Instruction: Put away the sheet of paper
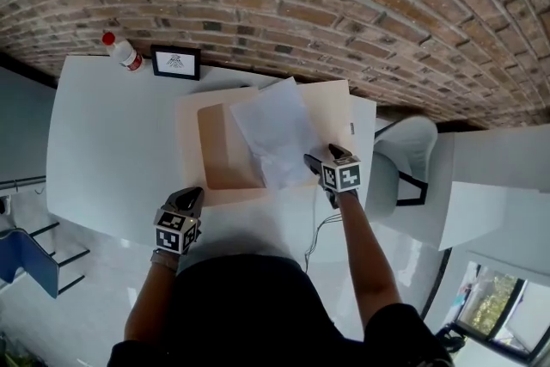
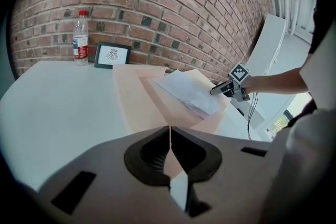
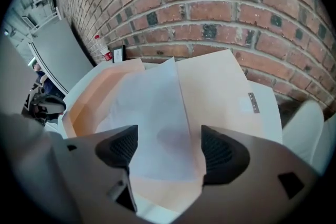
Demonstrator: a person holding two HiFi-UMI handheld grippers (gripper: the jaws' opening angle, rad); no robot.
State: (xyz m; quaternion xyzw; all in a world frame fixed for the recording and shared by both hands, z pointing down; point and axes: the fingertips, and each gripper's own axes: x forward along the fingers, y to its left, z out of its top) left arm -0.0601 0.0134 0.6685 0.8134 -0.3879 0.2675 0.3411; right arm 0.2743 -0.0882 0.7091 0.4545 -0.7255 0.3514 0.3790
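Left tongs (image 1: 191, 197), pressed together, sit at the tabletop's (image 1: 112, 150) near edge; right tongs (image 1: 312, 162) gape over the sheet of paper (image 1: 277, 136) lying on the open folder (image 1: 331, 112). Light and floppy, it likely wants pinching at its near edge.

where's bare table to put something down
Widest bare patch: the table between its left edge and the folder, in front of the bottle and picture frame. A narrow strip lies right of the folder. The middle is crowded: sheet of paper on the folder, right gripper over it, left gripper at the folder's near edge.
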